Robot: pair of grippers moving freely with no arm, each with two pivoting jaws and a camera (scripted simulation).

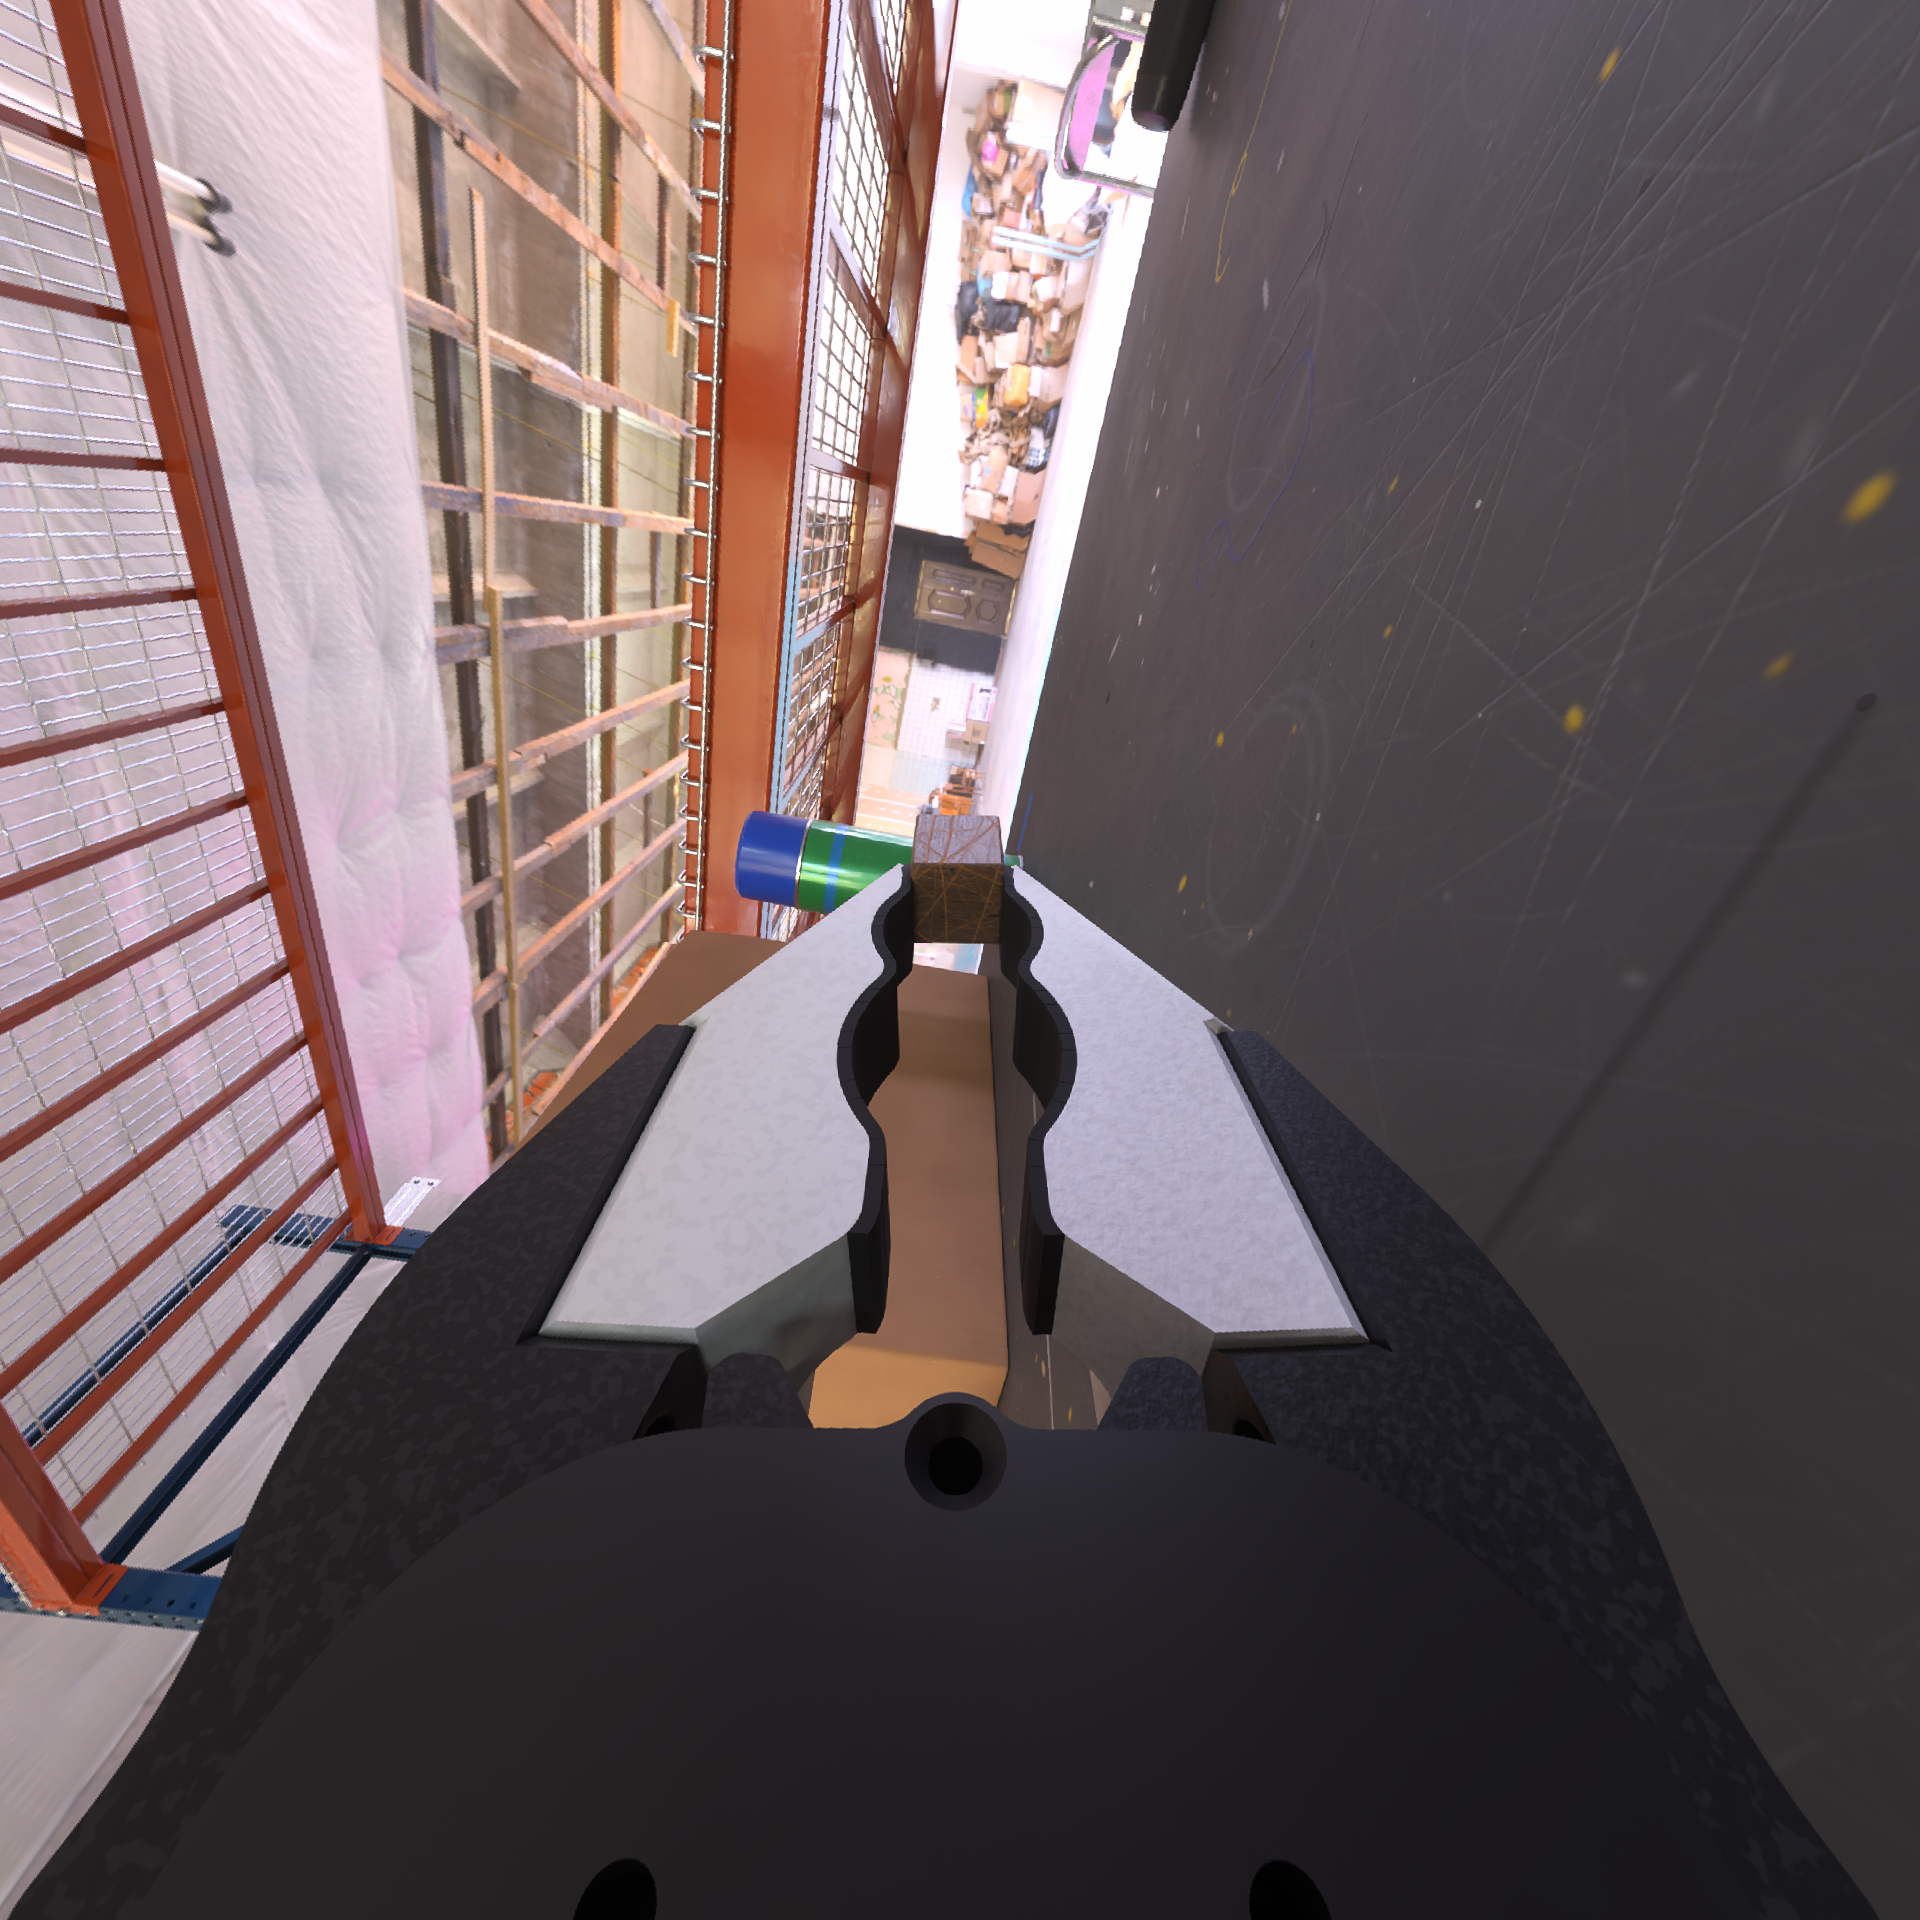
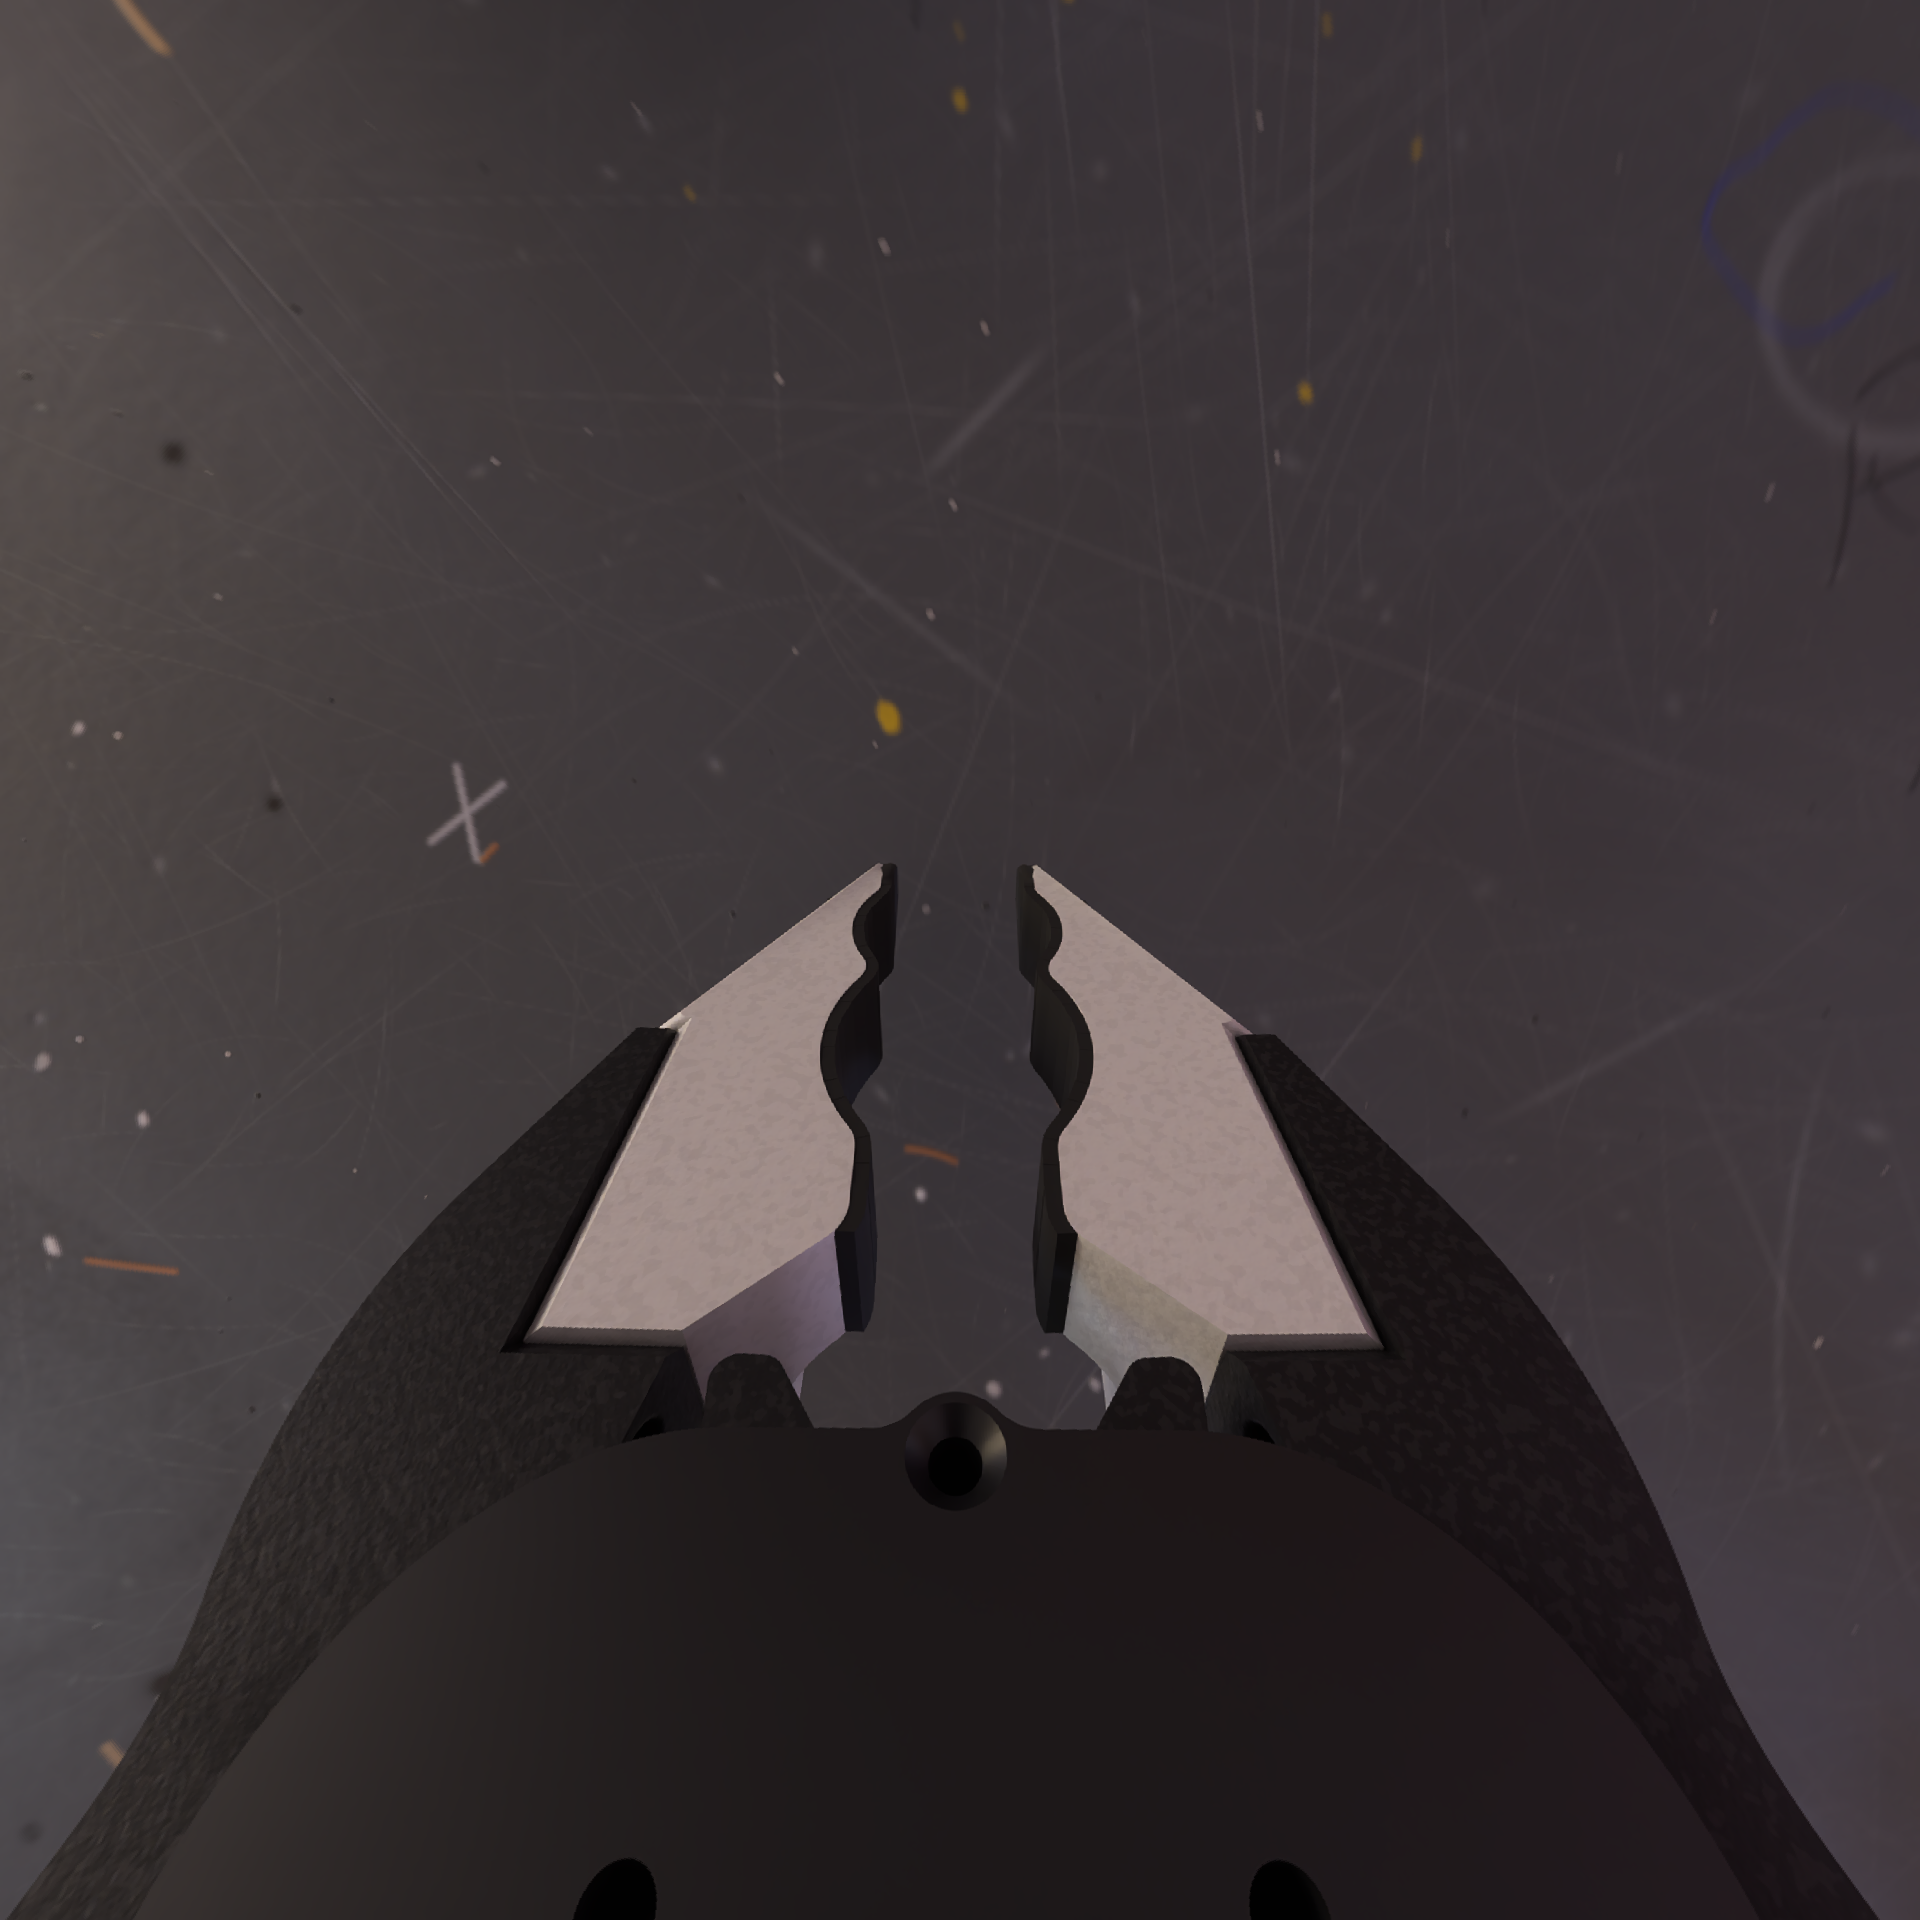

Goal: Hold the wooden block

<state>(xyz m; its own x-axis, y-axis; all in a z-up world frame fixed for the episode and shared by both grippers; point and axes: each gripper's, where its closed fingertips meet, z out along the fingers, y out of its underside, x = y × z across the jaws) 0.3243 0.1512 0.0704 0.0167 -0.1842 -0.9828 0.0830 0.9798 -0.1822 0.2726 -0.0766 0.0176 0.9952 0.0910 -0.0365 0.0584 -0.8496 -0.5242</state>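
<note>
In the left wrist view, a green can with a blue cap (image 1: 805,860) lies just left of the fingertips of the left gripper (image 1: 957,904), partly behind the wooden block (image 1: 957,883), which this gripper clamps between its two tips, both pads touching its sides. A brown box (image 1: 940,1122) shows below, between the fingers. The right gripper (image 2: 957,894) hangs over the dark scratched table (image 2: 1039,468) with its jaws a little apart and nothing between them.

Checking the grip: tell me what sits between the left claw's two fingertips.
The wooden block sits there, pinched between the left claw fingertips, as the left wrist view shows. A green can with a blue cap lies just beyond it.
</note>
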